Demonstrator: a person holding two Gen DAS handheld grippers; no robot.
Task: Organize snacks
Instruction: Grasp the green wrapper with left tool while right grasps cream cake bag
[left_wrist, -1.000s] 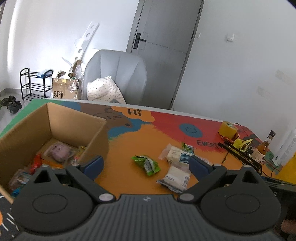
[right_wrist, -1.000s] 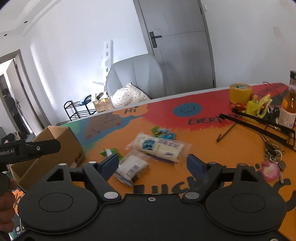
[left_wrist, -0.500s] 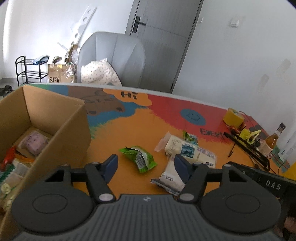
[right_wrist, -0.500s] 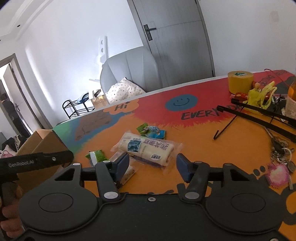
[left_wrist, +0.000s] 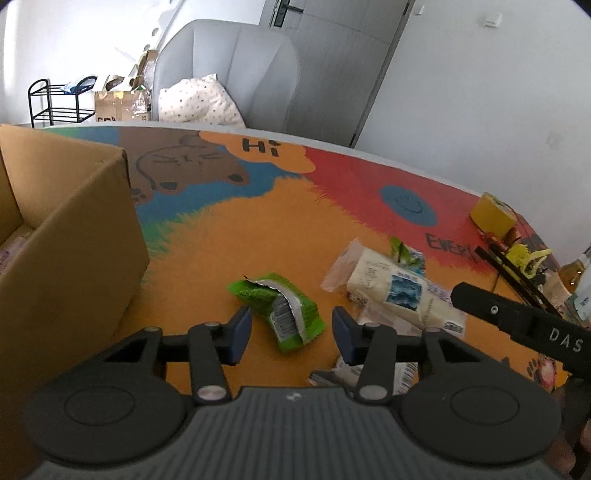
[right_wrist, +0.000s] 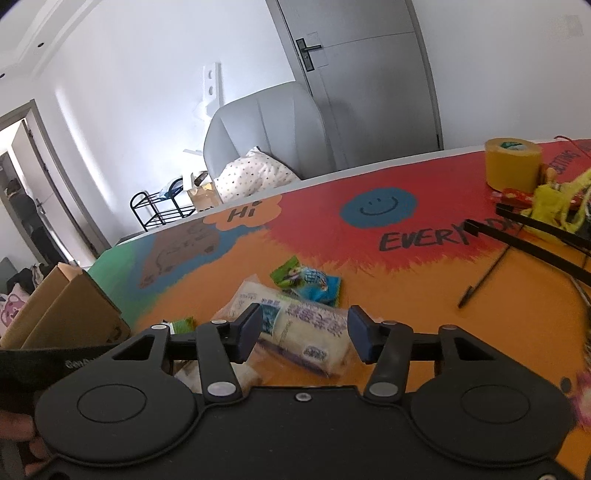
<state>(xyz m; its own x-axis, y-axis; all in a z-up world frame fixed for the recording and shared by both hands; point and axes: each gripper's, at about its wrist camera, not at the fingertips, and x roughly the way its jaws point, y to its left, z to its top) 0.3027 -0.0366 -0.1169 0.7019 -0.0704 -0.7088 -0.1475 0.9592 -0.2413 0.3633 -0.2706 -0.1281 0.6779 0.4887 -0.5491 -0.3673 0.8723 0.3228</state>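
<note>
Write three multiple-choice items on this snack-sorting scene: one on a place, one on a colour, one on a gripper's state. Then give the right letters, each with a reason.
1. Where does the cardboard box stand, seen from the left wrist?
A. left of the green snack packet
B. on the grey chair
C. right of the tape roll

2. What colour is the tape roll?
A. blue
B. yellow
C. white

3. How is the right gripper?
A. shut on the tape roll
B. shut, empty
C. open, fingers either side of the white bread packet

Answers: 1 A, the box fills the left edge; 2 B, plainly yellow; 3 C, a wide gap shows between its fingers.
</note>
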